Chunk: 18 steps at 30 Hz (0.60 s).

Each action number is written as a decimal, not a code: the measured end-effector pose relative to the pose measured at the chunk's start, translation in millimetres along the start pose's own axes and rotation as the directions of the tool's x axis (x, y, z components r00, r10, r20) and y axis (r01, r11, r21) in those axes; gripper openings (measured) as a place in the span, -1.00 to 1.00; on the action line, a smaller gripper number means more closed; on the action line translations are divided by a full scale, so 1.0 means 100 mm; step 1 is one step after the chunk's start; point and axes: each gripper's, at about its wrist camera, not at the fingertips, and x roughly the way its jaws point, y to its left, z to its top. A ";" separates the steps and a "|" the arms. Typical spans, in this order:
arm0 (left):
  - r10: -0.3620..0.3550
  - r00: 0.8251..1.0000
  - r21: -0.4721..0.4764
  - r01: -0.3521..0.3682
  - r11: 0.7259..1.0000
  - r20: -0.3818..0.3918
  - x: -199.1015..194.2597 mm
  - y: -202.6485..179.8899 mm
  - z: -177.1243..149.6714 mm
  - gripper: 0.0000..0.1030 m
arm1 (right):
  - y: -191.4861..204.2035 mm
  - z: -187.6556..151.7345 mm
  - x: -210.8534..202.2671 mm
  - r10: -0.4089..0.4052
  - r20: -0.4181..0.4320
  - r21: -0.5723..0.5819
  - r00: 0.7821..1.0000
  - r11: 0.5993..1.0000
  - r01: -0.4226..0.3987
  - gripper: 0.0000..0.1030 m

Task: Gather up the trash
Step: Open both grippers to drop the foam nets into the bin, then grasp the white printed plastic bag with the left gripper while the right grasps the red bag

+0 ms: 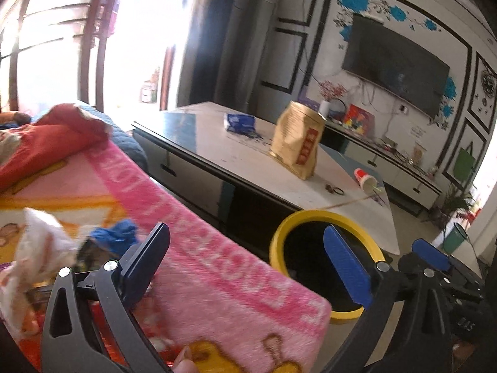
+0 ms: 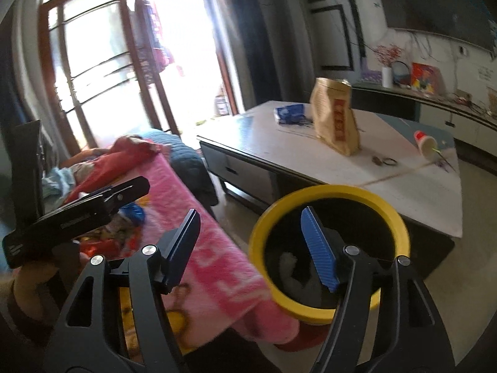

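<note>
A pink blanket (image 1: 217,248) covers the couch at left, strewn with crumpled white paper (image 1: 40,248) and a blue scrap (image 1: 115,233). Beyond it a low counter (image 2: 357,171) carries a tan paper bag (image 2: 335,118) standing upright, a blue wrapper (image 2: 290,113) at its far end and a tipped red-and-white cup (image 2: 427,144) near its right edge. Between couch and counter stands a yellow-rimmed bin (image 2: 329,255), something white lying inside. The left gripper (image 1: 248,261) hangs with jaws wide apart and empty; the right gripper (image 2: 257,248) is likewise spread, nothing between its jaws, over the bin's near rim.
</note>
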 end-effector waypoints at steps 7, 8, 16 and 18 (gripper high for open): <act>0.069 0.997 -0.031 -0.067 0.997 0.046 -0.30 0.30 -0.02 0.87 | 0.39 -0.03 0.00 0.076 0.000 -0.078 0.997 0.994 -0.076 0.17; 0.080 0.996 -0.040 -0.078 0.996 0.050 -0.34 0.36 -0.03 0.87 | 0.43 -0.04 0.00 0.087 -0.004 -0.084 0.996 0.993 -0.087 0.17; 0.150 0.986 -0.098 -0.142 0.985 0.076 -0.59 0.68 -0.04 0.87 | 0.75 -0.09 0.03 0.160 -0.029 -0.108 0.987 0.981 -0.162 0.26; 0.170 0.982 -0.112 -0.160 0.981 0.081 -0.65 0.77 -0.05 0.87 | 0.85 -0.10 0.05 0.183 -0.037 -0.117 0.982 0.976 -0.186 0.26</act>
